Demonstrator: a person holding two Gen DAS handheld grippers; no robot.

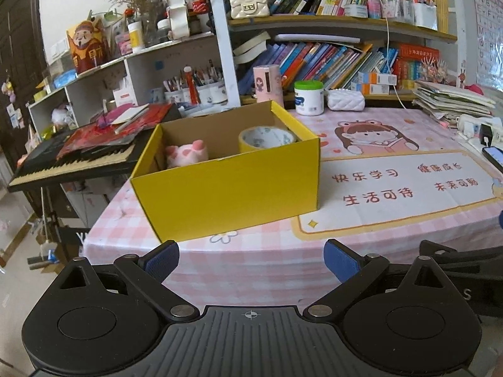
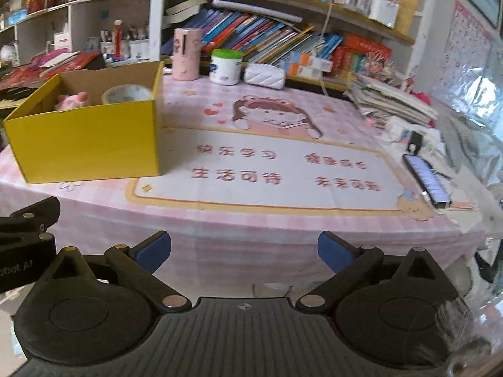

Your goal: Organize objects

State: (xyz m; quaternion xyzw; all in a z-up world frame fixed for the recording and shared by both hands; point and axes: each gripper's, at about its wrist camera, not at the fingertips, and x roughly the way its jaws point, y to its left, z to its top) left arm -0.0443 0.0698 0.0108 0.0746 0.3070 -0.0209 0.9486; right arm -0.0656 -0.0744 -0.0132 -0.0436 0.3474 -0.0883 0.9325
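Observation:
A yellow cardboard box (image 1: 226, 188) (image 2: 85, 144) stands open on the pink checked tablecloth (image 1: 267, 251) (image 2: 251, 223), at its left end. Inside it lie a pink plush toy (image 1: 187, 154) (image 2: 71, 100) and a roll of yellow tape (image 1: 267, 138) (image 2: 125, 93). My left gripper (image 1: 251, 262) hangs open over the table's near edge, in front of the box, with nothing between its blue pads. My right gripper (image 2: 244, 254) is also open and holds nothing, off the front edge near the table's middle. The left gripper's black body (image 2: 25, 232) shows at the left of the right wrist view.
A pink dispenser (image 1: 267, 81) (image 2: 187, 53), a white jar with a green lid (image 1: 309, 97) (image 2: 225, 66) and a white quilted pouch (image 1: 345, 99) (image 2: 265, 74) stand along the back. A phone (image 2: 427, 179) and stacked papers (image 2: 393, 100) lie right. A keyboard (image 1: 72, 163) sits left of the table.

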